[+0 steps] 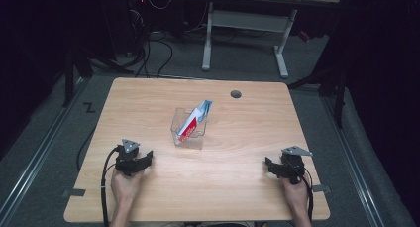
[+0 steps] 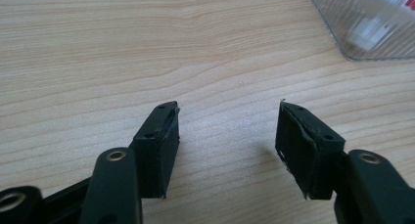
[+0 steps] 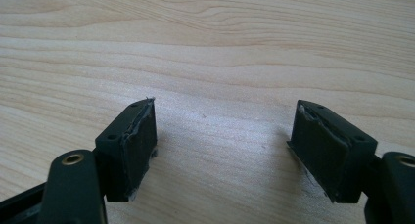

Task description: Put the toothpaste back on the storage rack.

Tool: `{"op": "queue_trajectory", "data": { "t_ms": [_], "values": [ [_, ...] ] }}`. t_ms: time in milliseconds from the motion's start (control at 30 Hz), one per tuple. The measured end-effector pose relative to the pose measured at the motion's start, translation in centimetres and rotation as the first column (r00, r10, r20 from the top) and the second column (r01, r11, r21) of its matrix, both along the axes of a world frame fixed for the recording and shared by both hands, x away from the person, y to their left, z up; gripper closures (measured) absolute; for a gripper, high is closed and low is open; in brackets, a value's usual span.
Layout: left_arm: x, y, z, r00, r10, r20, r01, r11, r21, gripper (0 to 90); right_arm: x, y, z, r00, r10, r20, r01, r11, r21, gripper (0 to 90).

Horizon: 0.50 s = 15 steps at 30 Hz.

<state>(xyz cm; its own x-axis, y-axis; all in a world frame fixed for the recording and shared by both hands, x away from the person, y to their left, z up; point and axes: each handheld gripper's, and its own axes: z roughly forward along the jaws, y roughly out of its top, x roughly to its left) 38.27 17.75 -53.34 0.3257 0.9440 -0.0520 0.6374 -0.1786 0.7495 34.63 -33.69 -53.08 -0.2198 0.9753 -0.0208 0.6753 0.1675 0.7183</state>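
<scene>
A clear plastic box (image 1: pixel 188 129) stands in the middle of the wooden table (image 1: pixel 148 98). A red, white and blue packet (image 1: pixel 194 120) leans inside it, sticking out at the top. A corner of the box (image 2: pixel 372 26) appears at the top right of the left gripper view. My left gripper (image 1: pixel 147 157) rests on the table near the front left, open, with bare wood between its pads (image 2: pixel 164 145). My right gripper (image 1: pixel 268 166) rests near the front right, open as well, nothing between its pads (image 3: pixel 137 145).
A round grommet hole (image 1: pixel 236 94) sits near the table's far edge. Beyond the table stand a white desk frame (image 1: pixel 245 33) and cables on the floor (image 1: pixel 148 48). A black cable (image 1: pixel 105 187) trails from the left gripper off the front edge.
</scene>
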Motion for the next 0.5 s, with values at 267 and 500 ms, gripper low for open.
{"op": "queue_trajectory", "data": {
  "t_ms": [267,500],
  "values": [
    [0.13,-0.08,-0.26,0.9999,0.011,0.011,-0.011,0.9998,0.014,41.9,0.00,0.01,-0.01,1.0000,-0.001,0.001,0.001,1.0000,0.000,25.1],
    [0.14,-0.42,-0.30,0.9999,-0.002,0.013,0.002,0.9991,0.042,37.9,-0.01,0.01,-0.01,1.0000,-0.001,0.000,0.001,1.0000,0.001,25.1]
  ]
}}
